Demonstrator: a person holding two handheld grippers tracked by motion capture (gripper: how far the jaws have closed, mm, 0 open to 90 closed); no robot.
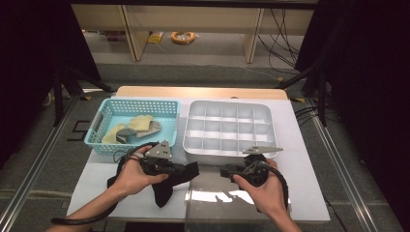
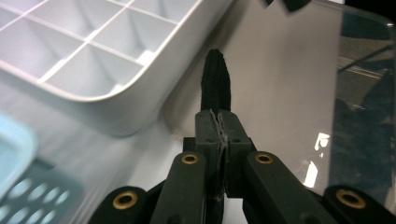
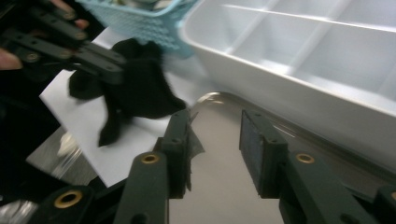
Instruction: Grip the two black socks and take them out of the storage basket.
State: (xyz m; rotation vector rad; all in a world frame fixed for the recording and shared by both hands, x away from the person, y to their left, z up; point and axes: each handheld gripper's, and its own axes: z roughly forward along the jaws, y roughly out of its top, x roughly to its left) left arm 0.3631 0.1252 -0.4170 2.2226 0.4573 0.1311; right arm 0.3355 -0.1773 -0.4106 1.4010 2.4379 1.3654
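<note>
Black sock (image 1: 170, 180) hangs just above the table's near edge, in front of the white divider tray (image 1: 227, 129), pinched flat by the left gripper (image 2: 219, 122). Right gripper (image 3: 215, 140), jaws spread and empty, sits just beside it over a clear sheet. Step looks like folding or handing over; next, the right must take the sock's free end.

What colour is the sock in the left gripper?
Black; the sock shows best in the right gripper view.
</note>
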